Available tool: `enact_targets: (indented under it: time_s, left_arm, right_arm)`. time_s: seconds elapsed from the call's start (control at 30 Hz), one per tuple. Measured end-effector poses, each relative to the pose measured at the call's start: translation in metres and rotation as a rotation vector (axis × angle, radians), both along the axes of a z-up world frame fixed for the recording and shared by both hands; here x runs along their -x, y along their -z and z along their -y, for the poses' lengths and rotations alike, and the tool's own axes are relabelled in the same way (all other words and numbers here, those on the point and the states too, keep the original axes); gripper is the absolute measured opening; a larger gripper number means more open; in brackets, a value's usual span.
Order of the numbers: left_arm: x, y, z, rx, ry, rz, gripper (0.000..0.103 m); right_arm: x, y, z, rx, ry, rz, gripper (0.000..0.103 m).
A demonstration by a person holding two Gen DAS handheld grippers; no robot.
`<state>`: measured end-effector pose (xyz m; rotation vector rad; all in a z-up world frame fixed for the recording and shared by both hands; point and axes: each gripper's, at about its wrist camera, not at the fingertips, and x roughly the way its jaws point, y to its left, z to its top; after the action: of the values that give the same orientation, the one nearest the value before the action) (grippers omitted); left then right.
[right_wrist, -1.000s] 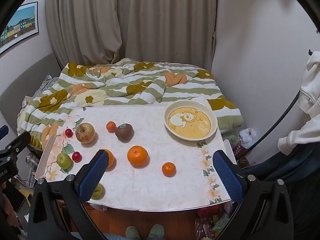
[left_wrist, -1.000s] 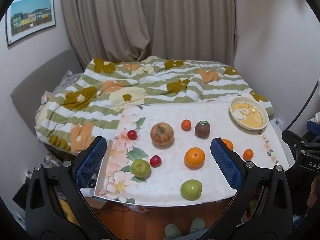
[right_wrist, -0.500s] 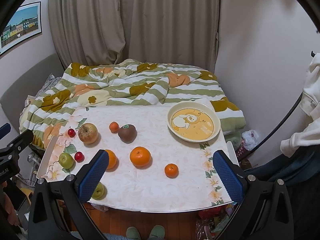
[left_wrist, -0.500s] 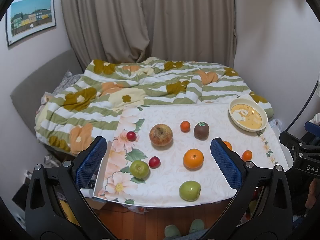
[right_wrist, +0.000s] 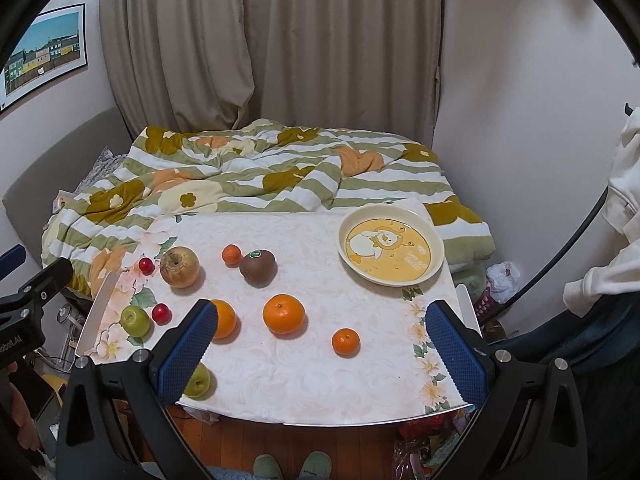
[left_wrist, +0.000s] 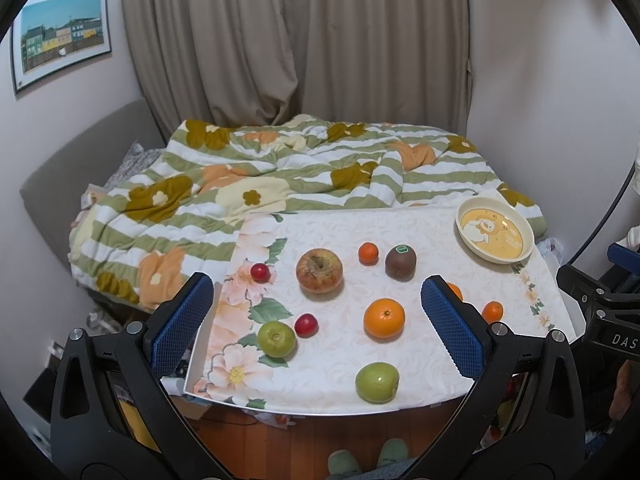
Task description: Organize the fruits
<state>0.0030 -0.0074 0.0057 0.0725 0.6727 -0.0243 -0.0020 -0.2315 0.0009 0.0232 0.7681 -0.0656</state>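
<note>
Jaws of both your left gripper (left_wrist: 316,322) and right gripper (right_wrist: 322,342) stand wide open, holding nothing. Loose round fruits (right_wrist: 283,313) lie scattered mid-counter; the cream cartoon-printed plate (right_wrist: 436,266) waits empty at the far right corner. Nothing is sorted yet, I judge; next, lower onto one fruit.

Right gripper (right_wrist: 322,346) jaws wide apart above table (right_wrist: 320,384), scattered fruit, empty yellow plate (right_wrist: 391,250)

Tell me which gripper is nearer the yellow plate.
Right. The right gripper hovers open off the table's near edge, below and slightly left of the yellow plate; the left gripper hovers open farther left.
</note>
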Motion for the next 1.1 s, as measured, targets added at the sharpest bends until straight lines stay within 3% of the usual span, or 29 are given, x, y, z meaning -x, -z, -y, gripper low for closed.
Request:
enact_targets:
  time_s: [1.1]
  left_arm:
    - [-0.0027,0.0007,0.0062,0.000,0.002,0.000,0.103]
  right_arm:
    - [0.0006,0.0003,-0.0009,-0.006,0.002,0.002,0.103]
